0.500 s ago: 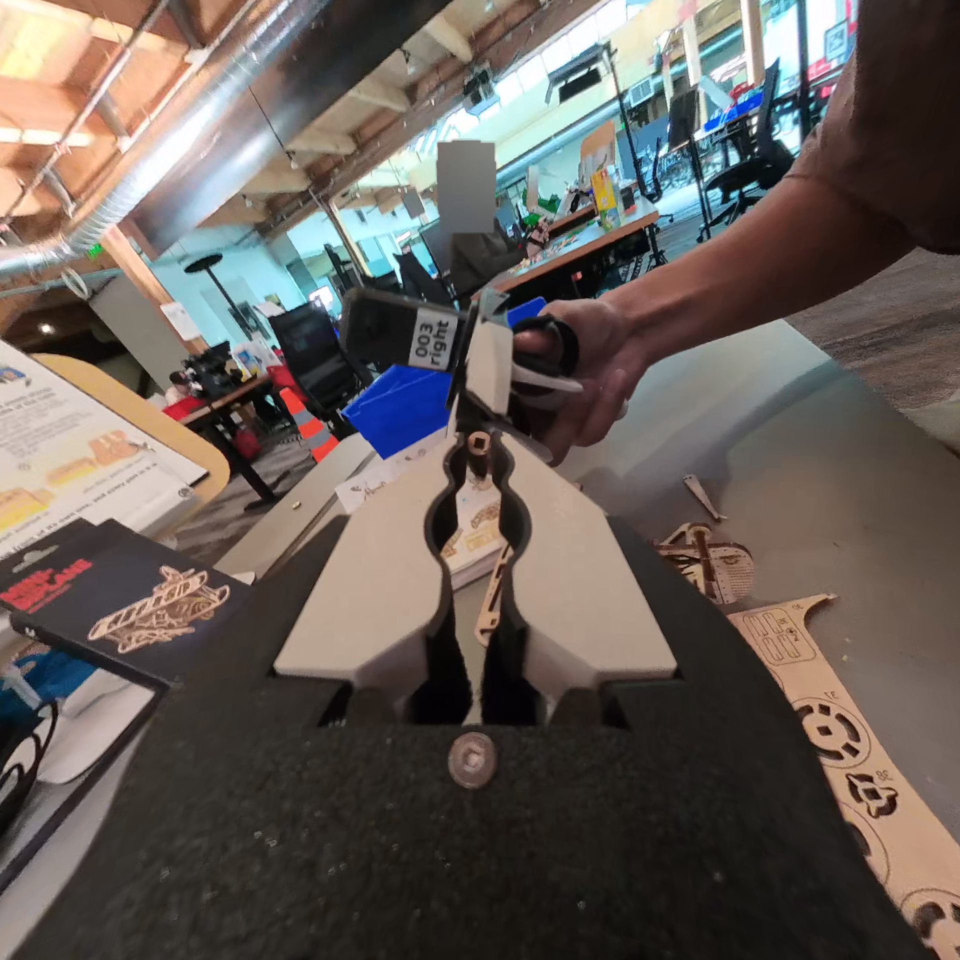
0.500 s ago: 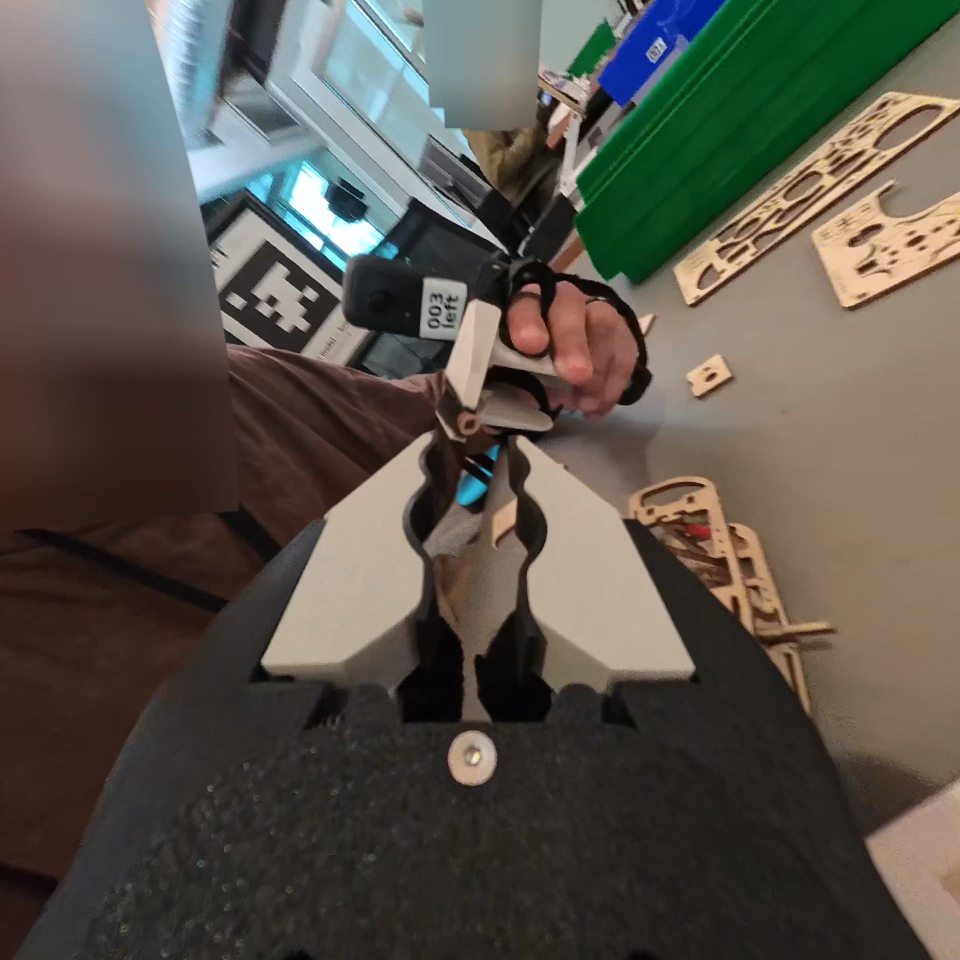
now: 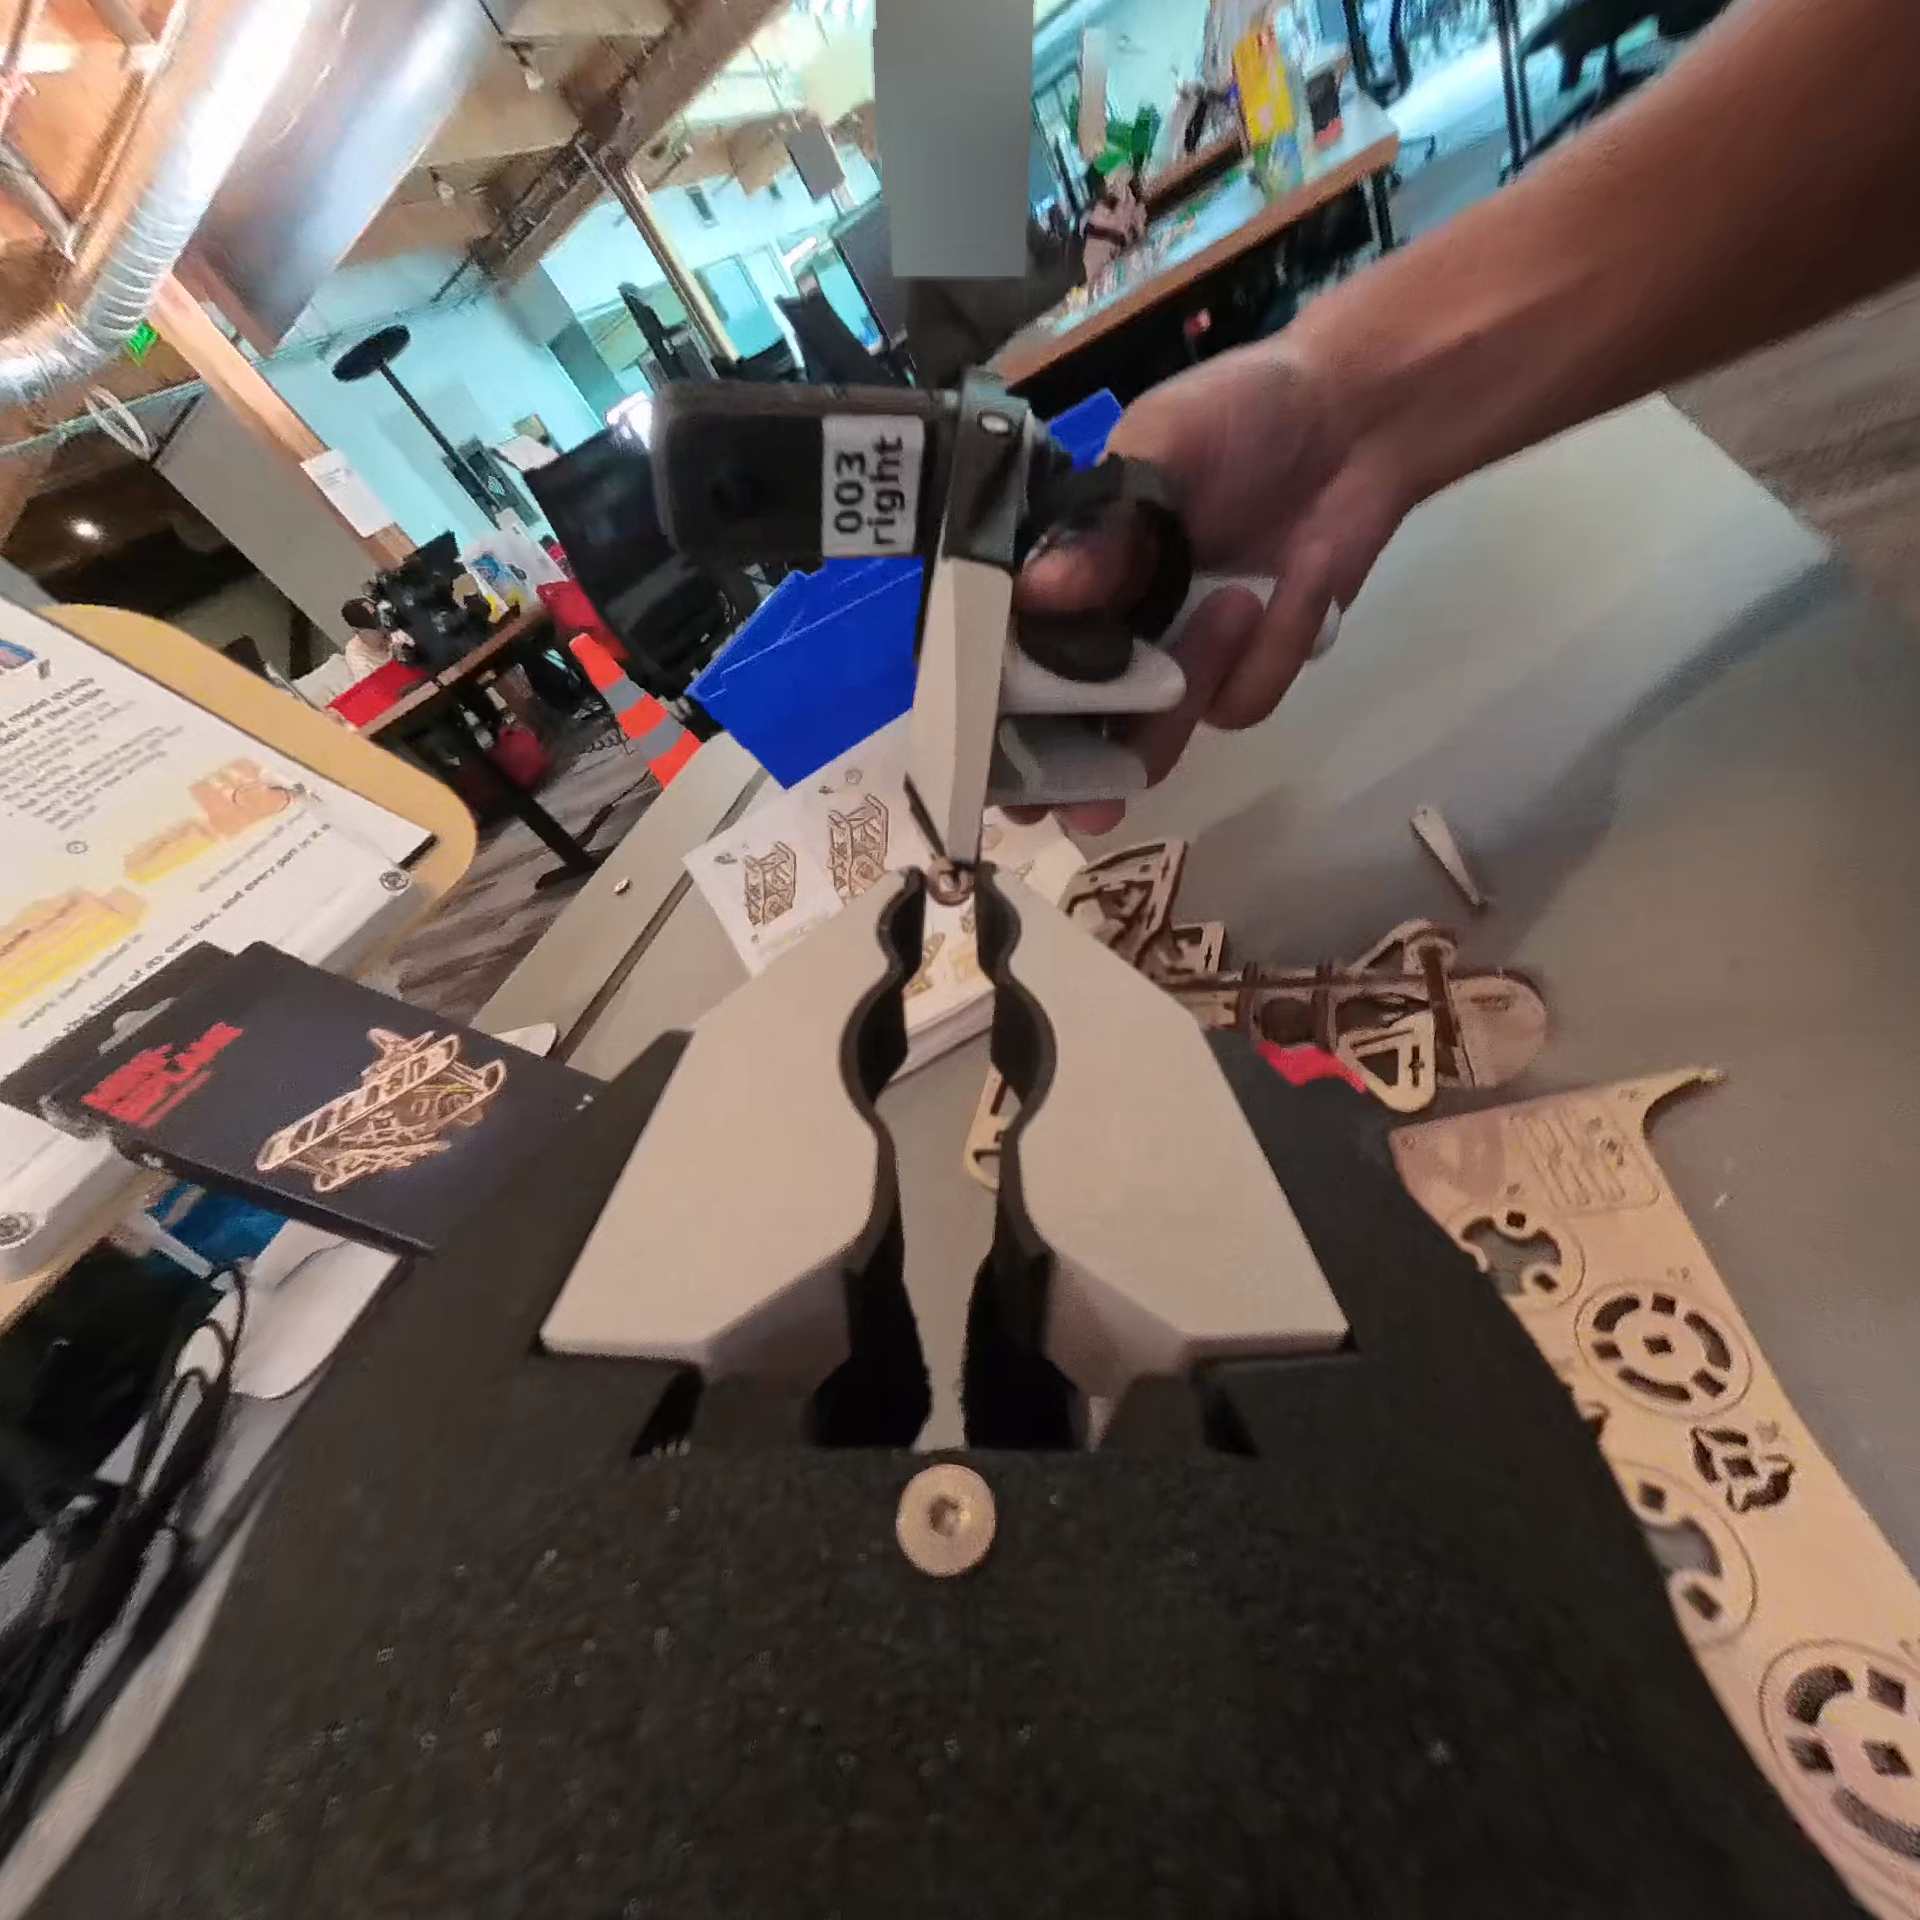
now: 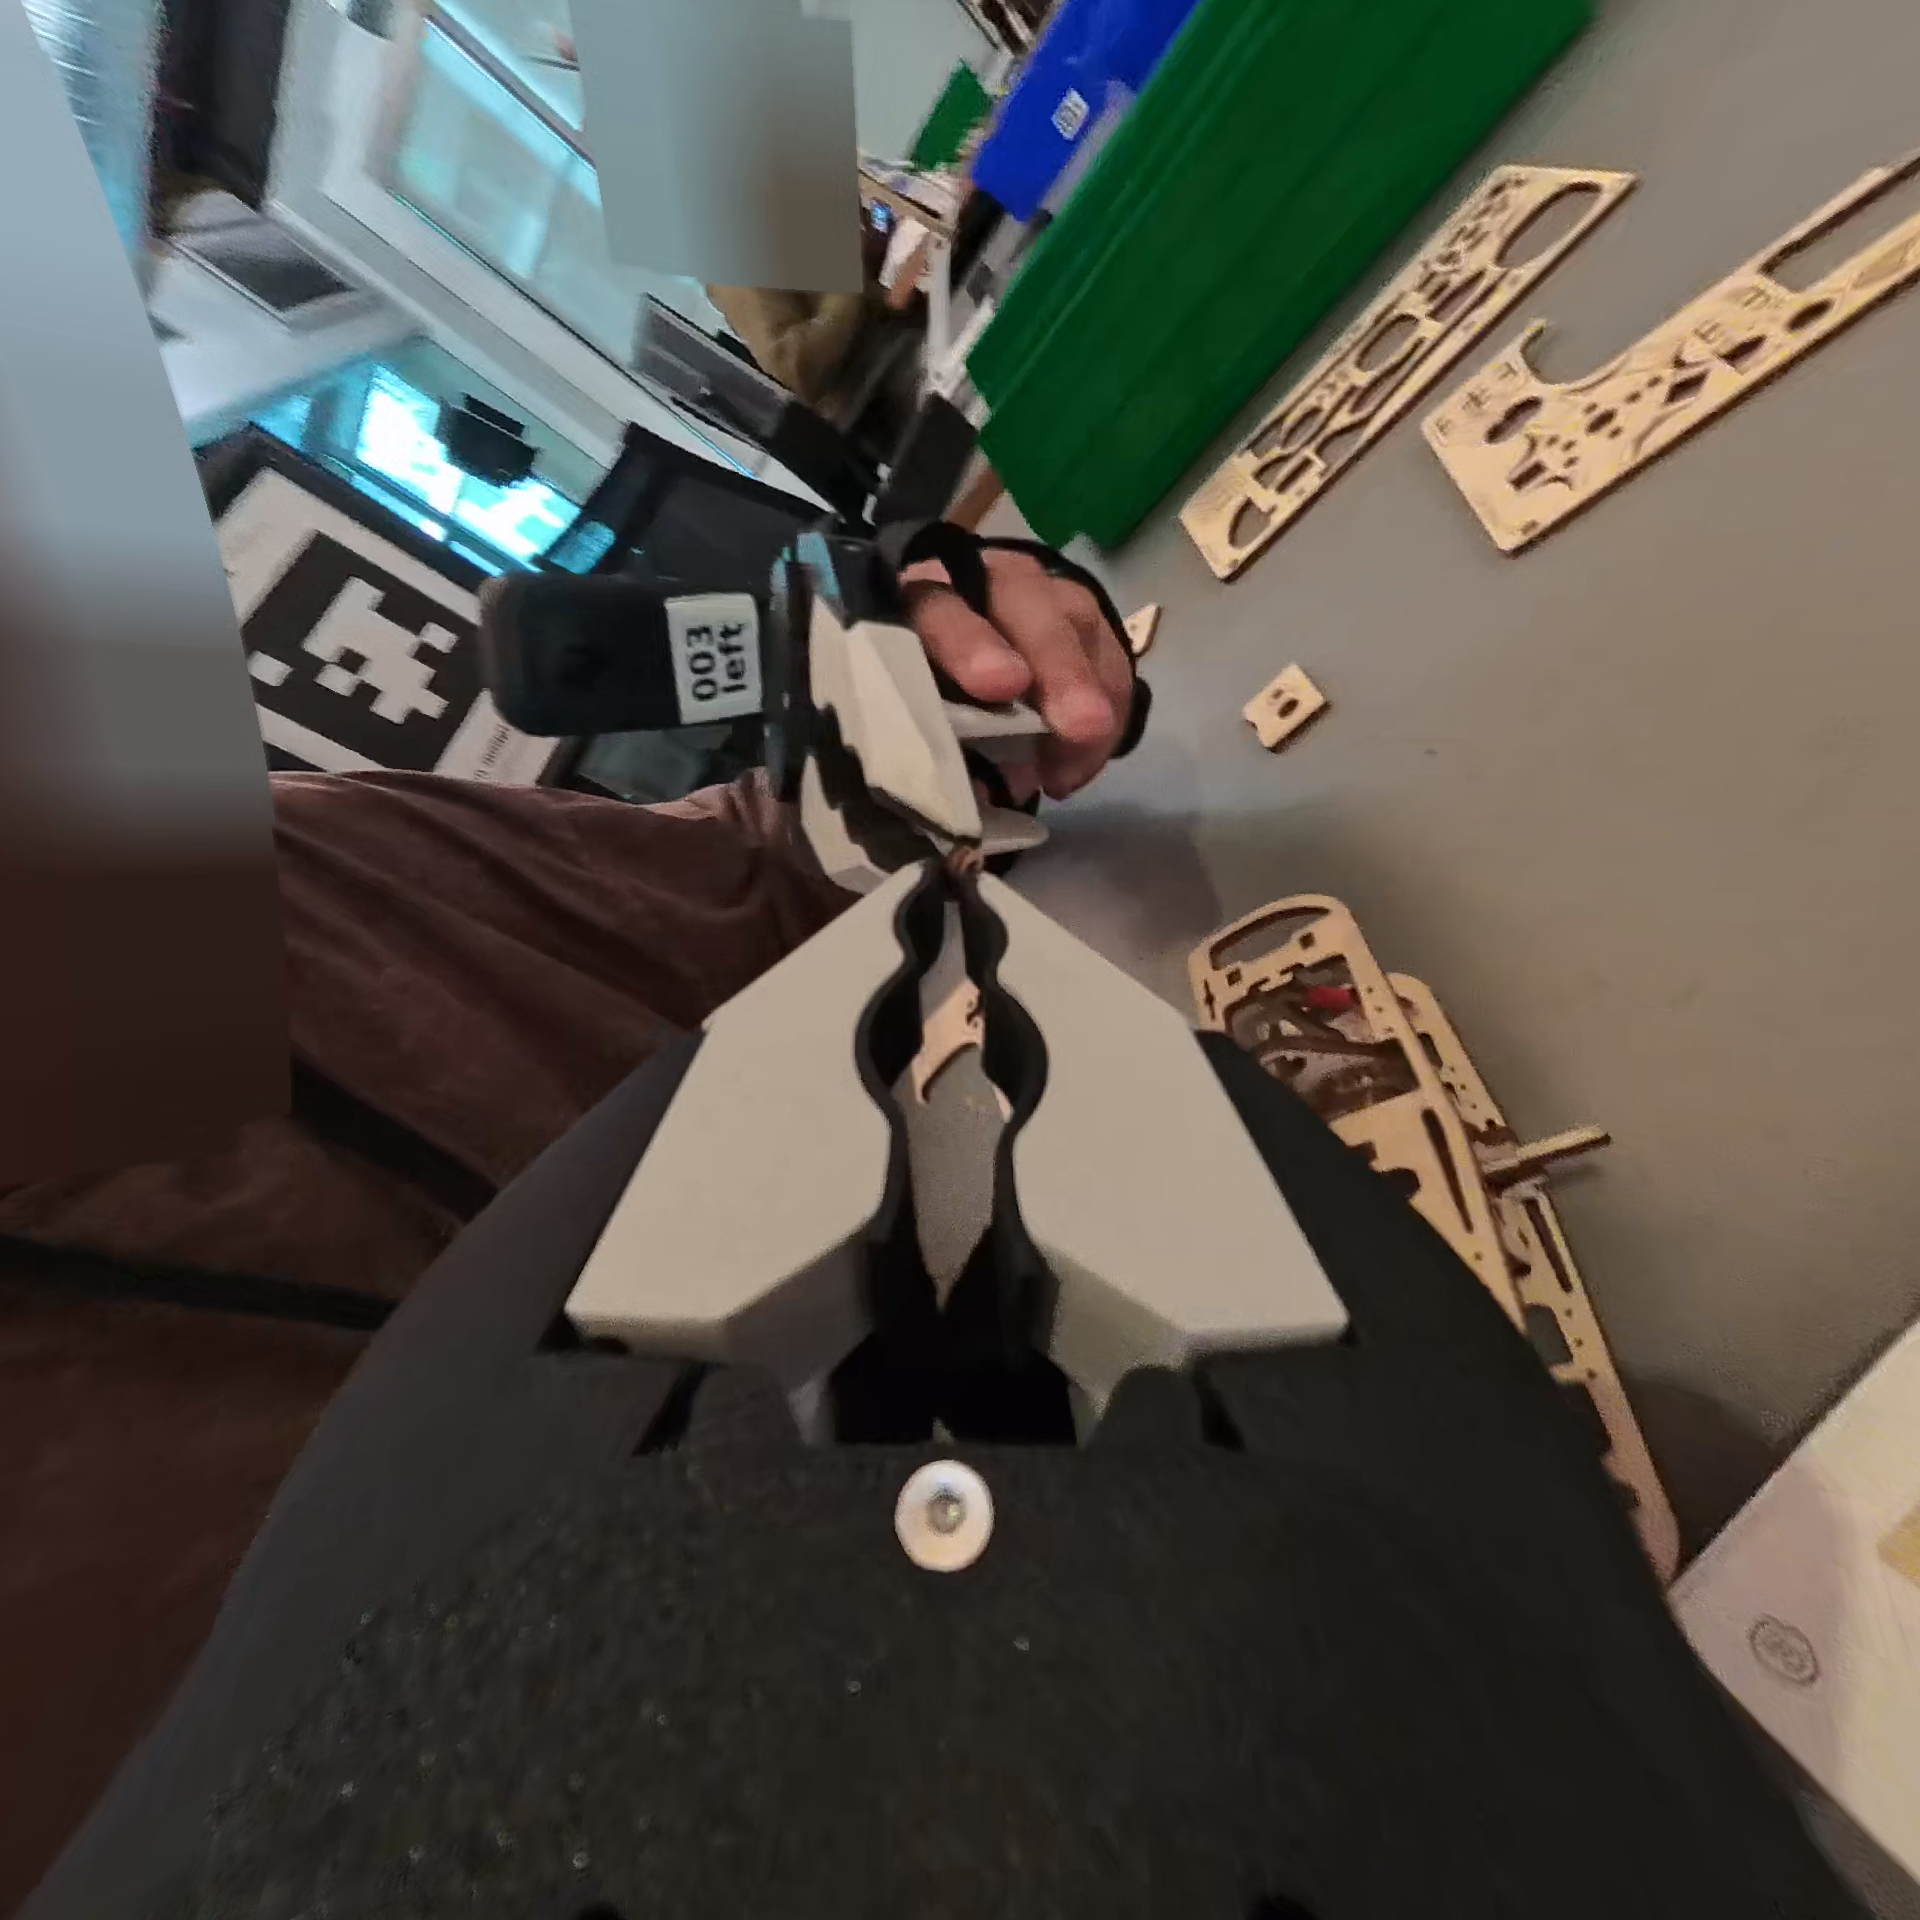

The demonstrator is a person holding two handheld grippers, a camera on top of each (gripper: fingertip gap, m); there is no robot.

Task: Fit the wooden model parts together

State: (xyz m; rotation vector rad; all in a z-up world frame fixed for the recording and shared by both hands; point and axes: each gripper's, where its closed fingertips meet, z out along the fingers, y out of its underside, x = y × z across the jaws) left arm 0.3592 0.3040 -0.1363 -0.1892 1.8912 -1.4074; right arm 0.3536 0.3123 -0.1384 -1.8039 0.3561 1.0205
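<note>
My left gripper [image 3: 948, 883] has its grey fingers pinched together at the tips on a small round wooden part [image 3: 945, 881], and my right gripper [image 4: 951, 878] is clamped just as tight on a flat pale wooden strip [image 4: 951, 1029] that runs back between its fingers. Compared with half a second ago, the two noses have come together: they now meet tip to tip, where before a gap lay between them (whether the parts have actually seated, I cannot tell). Two grippers, one piece in each. To the right of my right gripper lies one half-built plywood frame [image 4: 1392, 1081] on the grey table [image 4: 1662, 935], and beyond it two laser-cut sheets [image 4: 1392, 374] with punched-out holes, beside a green panel [image 4: 1226, 270].
</note>
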